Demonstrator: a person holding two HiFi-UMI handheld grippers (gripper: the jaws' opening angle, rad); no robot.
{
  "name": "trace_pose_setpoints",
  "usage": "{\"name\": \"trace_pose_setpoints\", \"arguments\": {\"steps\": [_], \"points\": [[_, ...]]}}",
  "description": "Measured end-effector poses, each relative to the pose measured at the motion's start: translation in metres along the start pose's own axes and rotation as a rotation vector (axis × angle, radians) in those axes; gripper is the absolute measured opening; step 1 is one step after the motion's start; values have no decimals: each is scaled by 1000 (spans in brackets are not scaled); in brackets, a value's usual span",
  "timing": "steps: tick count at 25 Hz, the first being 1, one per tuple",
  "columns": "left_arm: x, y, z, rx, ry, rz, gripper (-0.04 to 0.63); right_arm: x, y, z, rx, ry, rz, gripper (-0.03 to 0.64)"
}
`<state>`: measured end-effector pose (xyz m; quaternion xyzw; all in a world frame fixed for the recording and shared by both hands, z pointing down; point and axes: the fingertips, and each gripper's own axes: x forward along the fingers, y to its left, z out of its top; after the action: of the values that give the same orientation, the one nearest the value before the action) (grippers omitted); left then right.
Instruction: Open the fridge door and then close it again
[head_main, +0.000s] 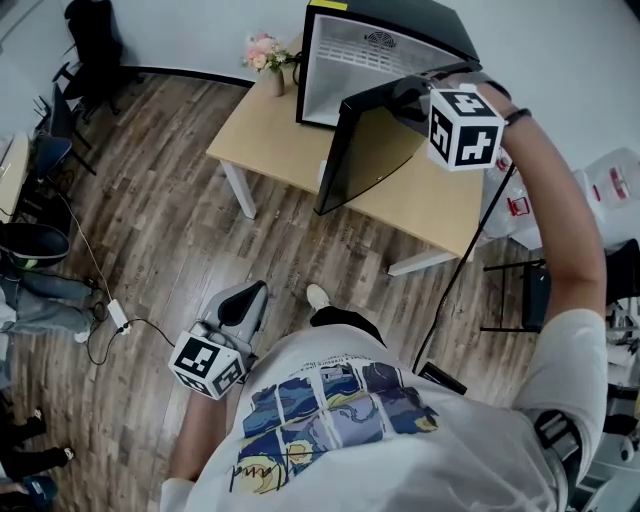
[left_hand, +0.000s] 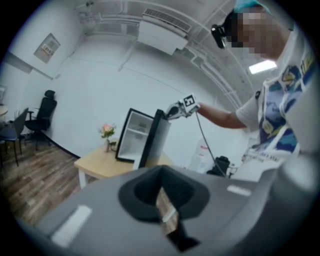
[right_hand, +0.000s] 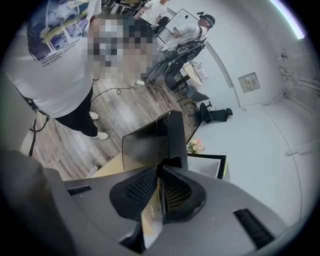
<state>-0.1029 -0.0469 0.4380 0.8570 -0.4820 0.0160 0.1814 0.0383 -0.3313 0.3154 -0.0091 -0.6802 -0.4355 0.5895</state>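
Two hand-held grippers are in view, but only one is working. The right hand-held gripper (head_main: 405, 96), upper right of the head view, has its jaws drawn narrow onto the top edge of the fridge door (head_main: 365, 150). Its own view shows the black panel running away directly from the jaw tips. The left hand-held gripper (head_main: 250, 295) hangs low at lower left beside the person's hip. Its jaws are all but together, with only a thin slit showing floor and nothing between them.

The door stands swung well out from the fridge (head_main: 372, 62), whose white interior is exposed. The opening half therefore looks done, and the closing swing is what remains. The fridge sits on the wooden worktop (head_main: 270, 140), and the door's lower corner appears to reach out past the worktop's front edge. A small vase of flowers (head_main: 266, 52) stands near the fridge, to its left at the top of the frame.

Several things could go wrong, as I judge it. The hold is a thin pinch on a smooth edge, so a push at an angle could let the jaws slide off. A hard shove could shunt the fridge across the worktop towards the vase, or slam the door. The cable (head_main: 472, 250) trailing below the right arm passes close to the worktop's corner and could catch there.
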Motion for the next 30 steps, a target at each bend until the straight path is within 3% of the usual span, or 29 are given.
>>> {"name": "trace_pose_setpoints", "arguments": {"steps": [30], "points": [[25, 34, 18, -5, -19, 103, 8, 53, -78, 4, 99, -122, 21, 34]]}}
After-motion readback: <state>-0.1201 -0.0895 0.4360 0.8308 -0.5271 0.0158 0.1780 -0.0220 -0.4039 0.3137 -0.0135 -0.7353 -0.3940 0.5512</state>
